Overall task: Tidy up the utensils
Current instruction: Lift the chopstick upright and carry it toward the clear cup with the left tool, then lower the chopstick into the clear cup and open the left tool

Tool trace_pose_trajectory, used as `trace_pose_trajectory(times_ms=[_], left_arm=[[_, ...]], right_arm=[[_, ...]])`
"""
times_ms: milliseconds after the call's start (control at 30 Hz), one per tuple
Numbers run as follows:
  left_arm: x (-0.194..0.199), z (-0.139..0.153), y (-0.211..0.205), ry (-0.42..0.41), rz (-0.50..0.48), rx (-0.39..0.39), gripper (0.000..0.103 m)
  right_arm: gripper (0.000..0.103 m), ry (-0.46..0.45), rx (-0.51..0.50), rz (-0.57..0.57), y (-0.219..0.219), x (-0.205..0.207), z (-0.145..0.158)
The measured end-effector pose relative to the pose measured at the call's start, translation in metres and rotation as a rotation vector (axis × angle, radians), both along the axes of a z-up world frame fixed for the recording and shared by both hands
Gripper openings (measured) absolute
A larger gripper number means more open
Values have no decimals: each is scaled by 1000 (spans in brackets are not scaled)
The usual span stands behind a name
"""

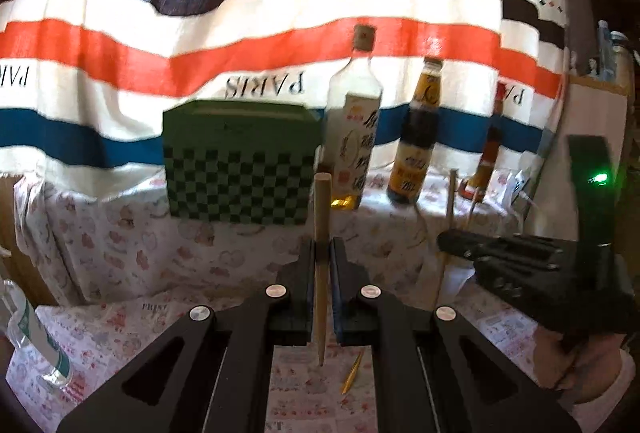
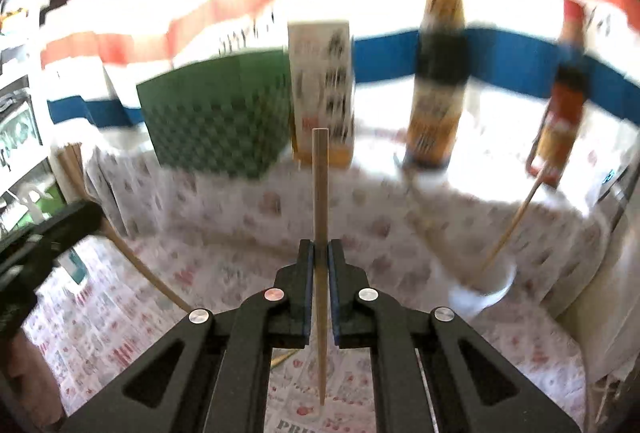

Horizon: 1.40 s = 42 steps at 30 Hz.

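My left gripper (image 1: 322, 247) is shut on a wooden chopstick (image 1: 321, 217) that stands upright between its jaws, thick end up. My right gripper (image 2: 320, 249) is shut on a second wooden chopstick (image 2: 320, 189), also upright. The right gripper shows in the left wrist view (image 1: 448, 239) at the right with its chopstick (image 1: 450, 201). The left gripper shows at the left edge of the right wrist view (image 2: 90, 215). A white cup (image 2: 480, 283) holds another chopstick (image 2: 516, 219). A gold utensil (image 1: 352, 373) lies on the cloth below my left gripper.
A green checkered box (image 1: 240, 161) stands at the back of the table. Beside it stand a clear bottle (image 1: 354, 121), a dark sauce bottle (image 1: 416, 137) and a small red bottle (image 1: 486, 157). A striped cloth (image 1: 240, 13) hangs behind. A plastic bottle (image 1: 32, 333) lies at the left.
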State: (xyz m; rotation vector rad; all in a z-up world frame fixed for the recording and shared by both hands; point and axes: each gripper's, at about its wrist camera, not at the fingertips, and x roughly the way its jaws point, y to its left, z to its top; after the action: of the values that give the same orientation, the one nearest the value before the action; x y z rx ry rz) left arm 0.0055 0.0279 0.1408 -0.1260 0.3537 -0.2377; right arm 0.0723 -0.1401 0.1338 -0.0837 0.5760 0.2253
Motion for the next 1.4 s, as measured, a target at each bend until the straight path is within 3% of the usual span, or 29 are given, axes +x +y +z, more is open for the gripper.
trace_pose_trajectory(times_ms=[133, 300, 433, 700, 833, 1100, 1400], left_arm=[[-2, 19, -11, -40, -41, -18, 6], [1, 44, -36, -83, -130, -58, 6], [16, 58, -63, -62, -233, -94, 6], [51, 78, -113, -98, -316, -155, 6], [68, 77, -136, -127, -282, -110, 6], [107, 43, -161, -74, -245, -71, 6], [123, 11, -181, 13, -299, 2, 7]], right_arm=[[8, -106, 8, 3, -20, -28, 41], [8, -239, 36, -41, -46, -42, 74], [8, -306, 86, -114, -80, -48, 87], [8, -419, 141, -217, -129, -39, 86], [8, -443, 177, -212, -149, -29, 76], [8, -376, 215, -227, -177, -1, 56], [8, -157, 259, -199, -203, 43, 26]])
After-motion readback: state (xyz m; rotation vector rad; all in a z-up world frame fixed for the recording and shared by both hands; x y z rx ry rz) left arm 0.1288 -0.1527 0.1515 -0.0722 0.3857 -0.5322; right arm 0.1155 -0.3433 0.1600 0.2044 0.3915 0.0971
